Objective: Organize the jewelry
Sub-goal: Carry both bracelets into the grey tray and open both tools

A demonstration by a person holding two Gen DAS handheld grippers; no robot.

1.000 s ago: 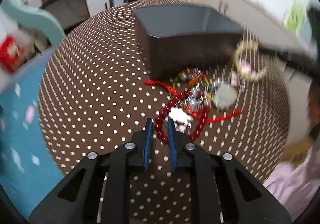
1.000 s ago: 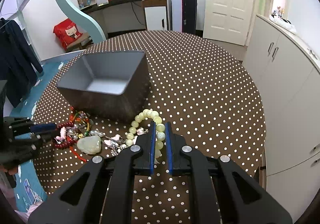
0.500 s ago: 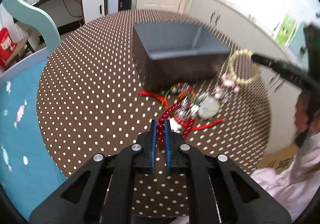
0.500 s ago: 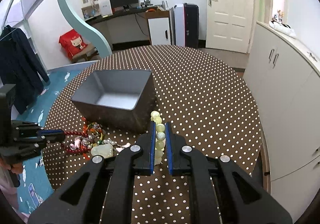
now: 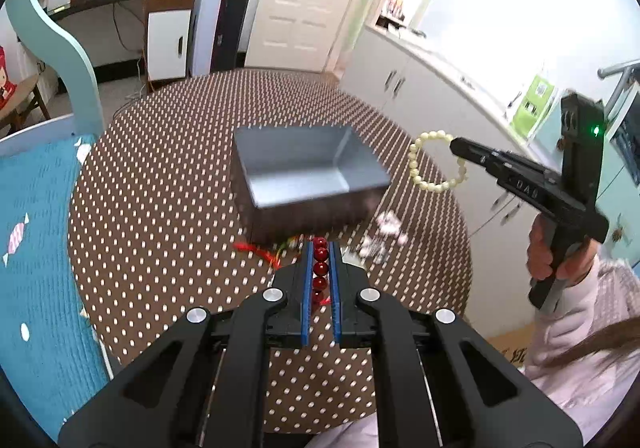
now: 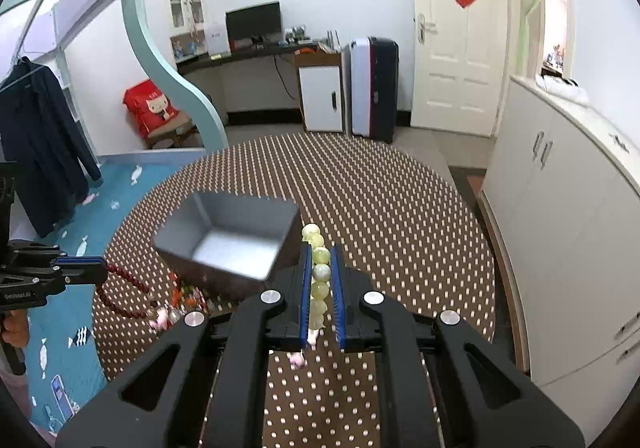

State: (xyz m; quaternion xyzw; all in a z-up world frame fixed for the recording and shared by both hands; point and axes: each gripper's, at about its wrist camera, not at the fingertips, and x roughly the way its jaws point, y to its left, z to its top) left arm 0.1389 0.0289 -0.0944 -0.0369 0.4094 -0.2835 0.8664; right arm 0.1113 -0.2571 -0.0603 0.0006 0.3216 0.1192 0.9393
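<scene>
My left gripper (image 5: 320, 245) is shut on a dark red bead bracelet (image 5: 320, 269), which hangs in a loop above the table in the right wrist view (image 6: 127, 298). Between the pads of my right gripper (image 6: 320, 248), also shut, is a pale green bead bracelet (image 6: 321, 273). In the left wrist view that bracelet (image 5: 434, 164) dangles in the air to the right of the open grey box (image 5: 312, 216). The box (image 6: 182, 222) is empty. A small pile of remaining jewelry (image 5: 378, 244) with a red cord (image 5: 256, 250) lies at the box's near side.
The round table has a brown polka-dot cloth (image 5: 160, 188). A person's hand (image 5: 544, 256) in a pale pink sleeve holds the right gripper. White cabinets (image 6: 560, 228) stand to the right of the table and a teal rug (image 5: 36, 208) lies to its left.
Both grippers have risen, lifting their bracelets off the table. The left jaws have tightened on the red beads, and the box now sits lower and farther off in both views.
</scene>
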